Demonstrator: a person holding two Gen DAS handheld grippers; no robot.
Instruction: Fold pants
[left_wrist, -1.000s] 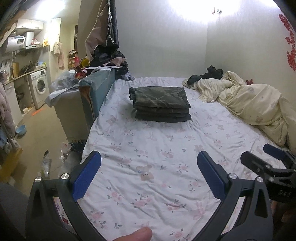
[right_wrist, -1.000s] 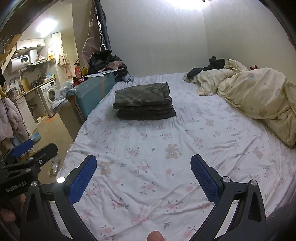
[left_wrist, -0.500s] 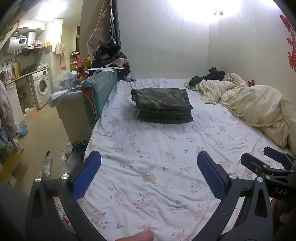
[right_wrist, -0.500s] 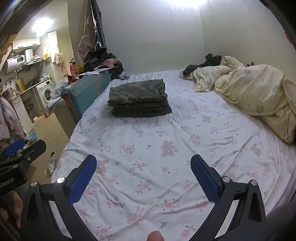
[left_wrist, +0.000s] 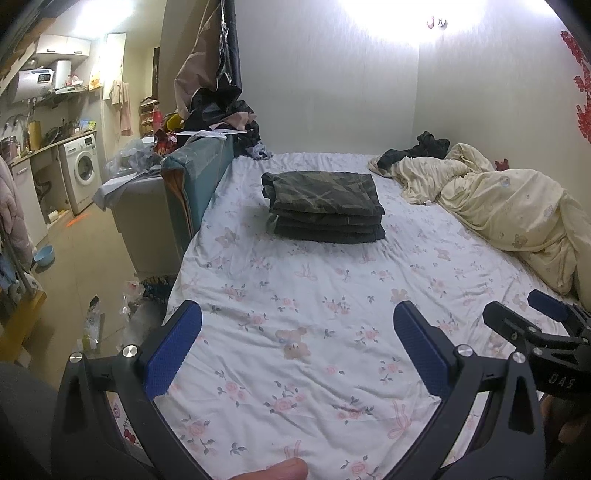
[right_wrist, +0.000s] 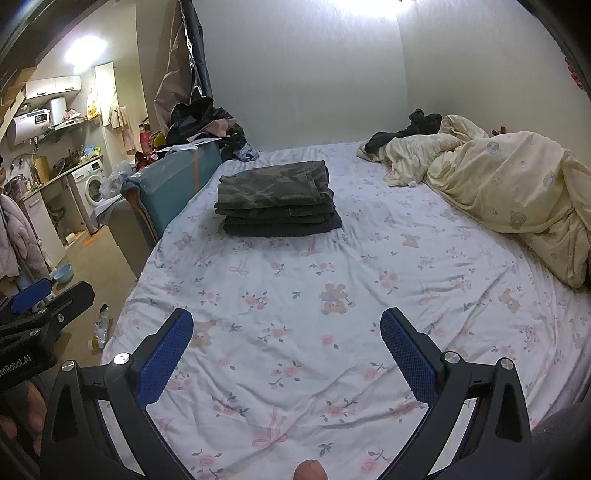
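Pants (left_wrist: 325, 206) folded, stacked, well beyond empty fingers (left_wrist: 173, 350)

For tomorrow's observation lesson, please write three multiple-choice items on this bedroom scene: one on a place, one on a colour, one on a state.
1. Where does the stack of folded pants lie?
A. on the floor
B. on the floral bedsheet
C. on the washing machine

2. What colour is the crumpled duvet?
A. pale yellow
B. red
C. dark green

3. How does the left claw stand?
A. shut on the pants
B. shut on the sheet
C. open, holding nothing

Key: 1 B, the stack rests on the sheet, towards the bed's far end; 2 A, cream-yellow fabric with small bear prints; 3 C, its blue pads are wide apart with only sheet between them.
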